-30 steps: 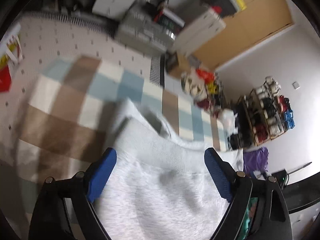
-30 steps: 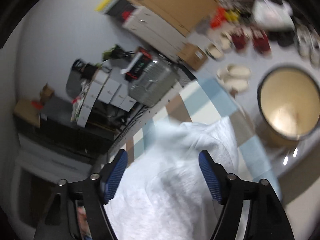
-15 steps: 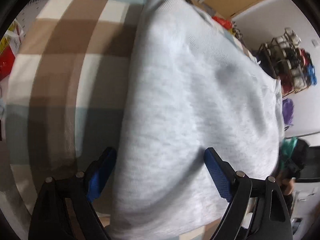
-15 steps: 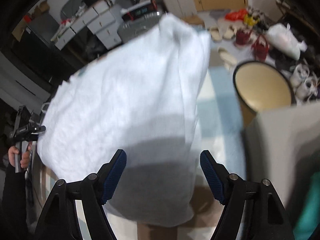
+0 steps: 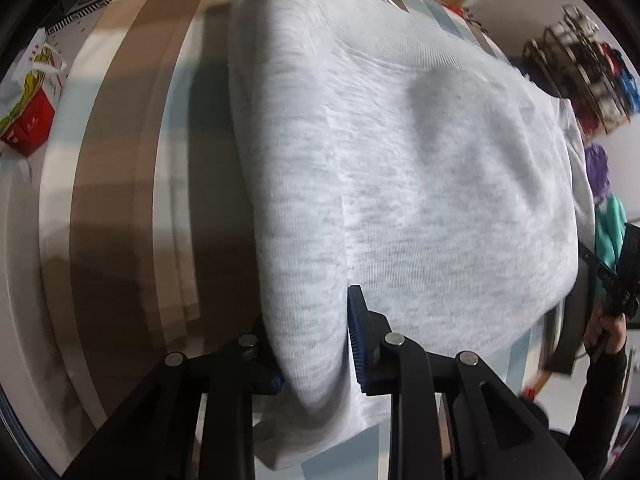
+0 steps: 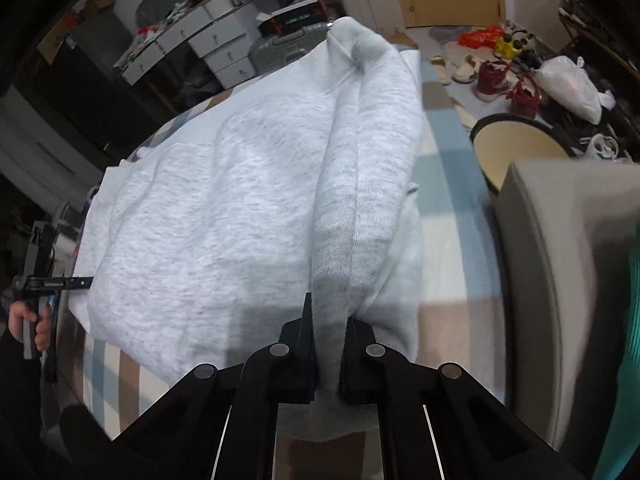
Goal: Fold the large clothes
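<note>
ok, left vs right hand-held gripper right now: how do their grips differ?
The left hand-held gripper pinches a thick roll of the grey sweatshirt with its jaws partly apart; the right hand-held gripper clamps a thinner fold, jaws nearly together. Both have just been closing onto fabric at the near edge.

We have both wrist views looking steeply down, close over the sweatshirt [image 5: 420,168] [image 6: 224,216] on the checked blanket [image 5: 120,208], from opposite ends, sharing both.

The sweatshirt [image 5: 420,168] is soft, matt, heathered grey knit cloth; the checked blanket [image 5: 120,200] beneath looks woven and matt.
</note>
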`<state>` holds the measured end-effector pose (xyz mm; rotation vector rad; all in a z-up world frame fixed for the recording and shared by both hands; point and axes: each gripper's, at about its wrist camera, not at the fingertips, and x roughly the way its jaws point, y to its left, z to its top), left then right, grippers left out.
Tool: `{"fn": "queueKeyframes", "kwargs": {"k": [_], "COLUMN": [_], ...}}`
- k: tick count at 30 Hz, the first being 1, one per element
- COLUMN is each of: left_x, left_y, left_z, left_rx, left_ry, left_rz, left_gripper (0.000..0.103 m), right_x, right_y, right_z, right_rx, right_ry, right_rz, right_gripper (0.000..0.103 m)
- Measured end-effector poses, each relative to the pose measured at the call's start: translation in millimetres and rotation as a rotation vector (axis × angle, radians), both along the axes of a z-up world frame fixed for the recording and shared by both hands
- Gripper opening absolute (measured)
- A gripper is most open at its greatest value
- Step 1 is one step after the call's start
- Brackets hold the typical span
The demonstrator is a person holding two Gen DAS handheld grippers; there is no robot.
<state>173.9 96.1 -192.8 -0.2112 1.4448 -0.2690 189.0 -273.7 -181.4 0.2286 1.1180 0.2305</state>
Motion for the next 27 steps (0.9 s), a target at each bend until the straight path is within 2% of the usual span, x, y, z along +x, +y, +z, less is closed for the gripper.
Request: {"fn": "queueKeyframes", "kwargs": {"k": [3, 6, 8, 9, 10, 11, 12, 14, 15, 16, 17, 19, 24, 26, 27], "left_x": [-42, -76, -86, -87, -84, -82, -83, -71, -67, -59, -54, -25, 14, 20, 22], "left_y": [10, 18, 28, 33, 38, 46, 43, 51, 53, 56, 60, 67, 44, 32, 27], "left_z": [5, 17, 22, 25, 30, 39, 46, 66, 73, 80, 83, 81, 42, 35, 35], "left_rx": [-0.013, -0.032, -0.023, -0.010, -0.007, -0.023, -0.023, 0.000, -0.005, -0.021, -0.038, -0.055, -0.021, -0.024, -0.014], "left_ry": [-0.011, -0.033, -0.028, -0.023, -0.025, -0.056, -0.083, -0.155, -0.183, -0.215, -0.241, -0.252, -0.158, -0.162, -0.173], "left_rz": [0.002, -0.026, 0.004, 0.034, 0.068, 0.089, 0.087, 0.111, 0.120, 0.126, 0.126, 0.118, 0.060, 0.041, 0.024], "left_gripper": [0.015, 0.015, 0.017, 0.022, 0.028, 0.031, 0.037, 0.054, 0.070, 0.080, 0.082, 0.082, 0.081, 0.060, 0.046], "right_x": [-48, -89, -112, -119, -123, -126, -127, -122, -118, -117, -109, -89, -12, 10, 19], "right_y": [8, 13, 14, 11, 10, 8, 5, -4, -5, -7, -7, -3, 4, 3, 2], "right_z": [1, 2, 8, 13, 16, 24, 32, 52, 63, 71, 79, 87, 75, 61, 54], "right_rx": [-0.022, -0.041, -0.071, -0.081, -0.093, -0.111, -0.125, -0.127, -0.120, -0.116, -0.118, -0.133, -0.190, -0.203, -0.198], "right_ry": [0.022, 0.033, 0.005, -0.008, -0.018, -0.042, -0.068, -0.132, -0.164, -0.195, -0.223, -0.243, -0.186, -0.152, -0.139], "right_rz": [0.052, 0.096, 0.112, 0.117, 0.120, 0.116, 0.096, 0.052, 0.042, 0.036, 0.031, 0.038, 0.038, 0.018, 0.014], "right_gripper": [0.006, 0.007, 0.014, 0.016, 0.024, 0.036, 0.043, 0.060, 0.063, 0.069, 0.077, 0.082, 0.082, 0.082, 0.081]}}
